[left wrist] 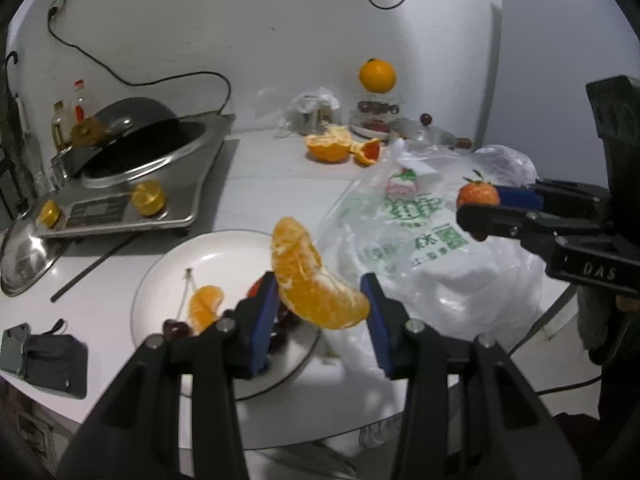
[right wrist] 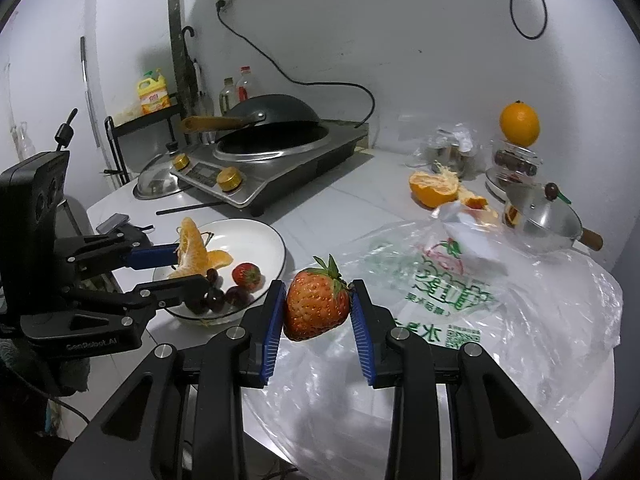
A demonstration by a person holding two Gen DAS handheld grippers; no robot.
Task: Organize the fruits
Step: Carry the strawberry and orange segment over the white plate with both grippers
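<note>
Your left claw (left wrist: 320,300) grips orange segments (left wrist: 316,276) above the plate (left wrist: 160,280), lower centre; your right claw (right wrist: 316,312) pinches a strawberry (right wrist: 316,304).

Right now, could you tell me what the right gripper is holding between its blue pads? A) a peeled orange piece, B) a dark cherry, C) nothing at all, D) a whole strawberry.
D: the right gripper is shut on a red strawberry with its green leaves, above the plastic bag, while the peeled orange piece sits in the left gripper.
</note>
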